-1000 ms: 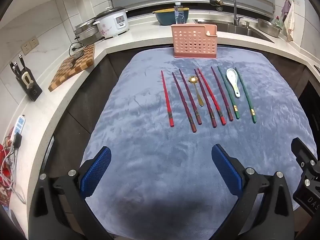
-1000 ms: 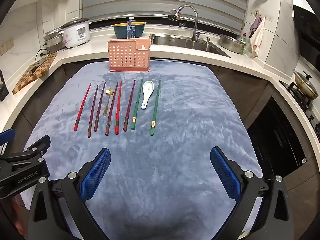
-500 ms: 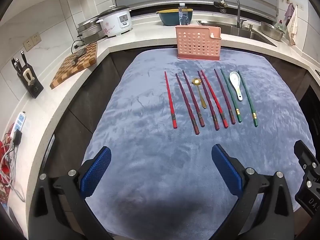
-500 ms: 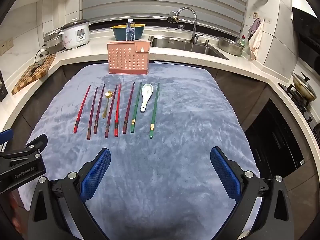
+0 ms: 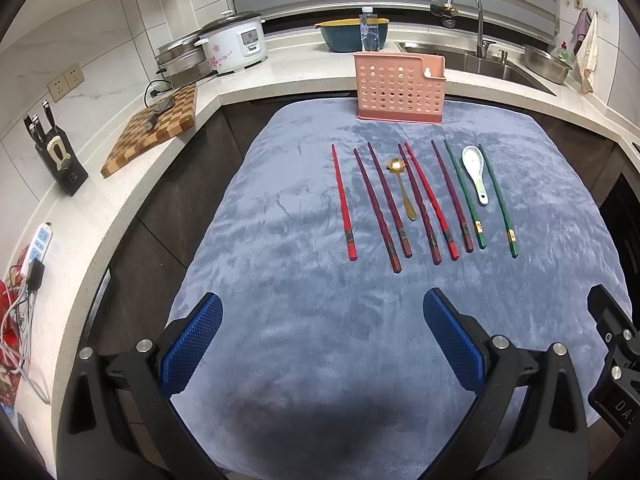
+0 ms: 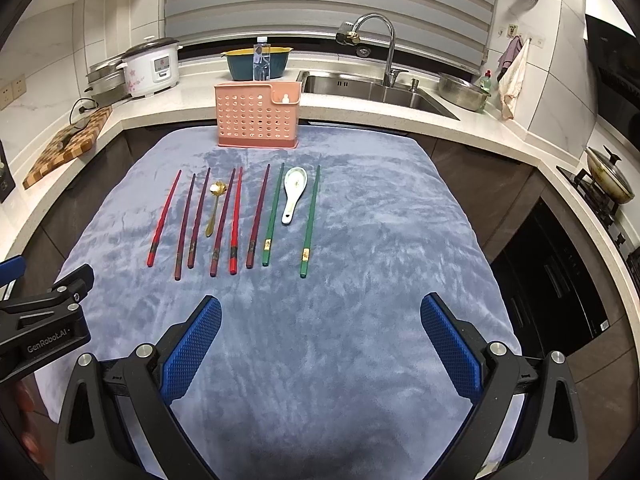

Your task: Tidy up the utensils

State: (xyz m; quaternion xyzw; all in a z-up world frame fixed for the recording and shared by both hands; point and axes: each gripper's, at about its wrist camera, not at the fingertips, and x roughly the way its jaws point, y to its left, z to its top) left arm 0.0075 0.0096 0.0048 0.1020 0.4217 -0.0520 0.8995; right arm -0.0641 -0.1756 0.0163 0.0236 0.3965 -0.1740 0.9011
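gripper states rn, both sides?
Left gripper: open, holding nothing.
Right gripper: open, holding nothing.

Both my grippers hover over the near edge of the grey cloth, level, pointing toward its far edge. Left gripper: jaws spread wide, nothing between the blue pads. Right gripper: same wide spread, nothing held. I've got them side by side, each one's black frame showing at the edge of the other's view.

Utensils flat before pink holder
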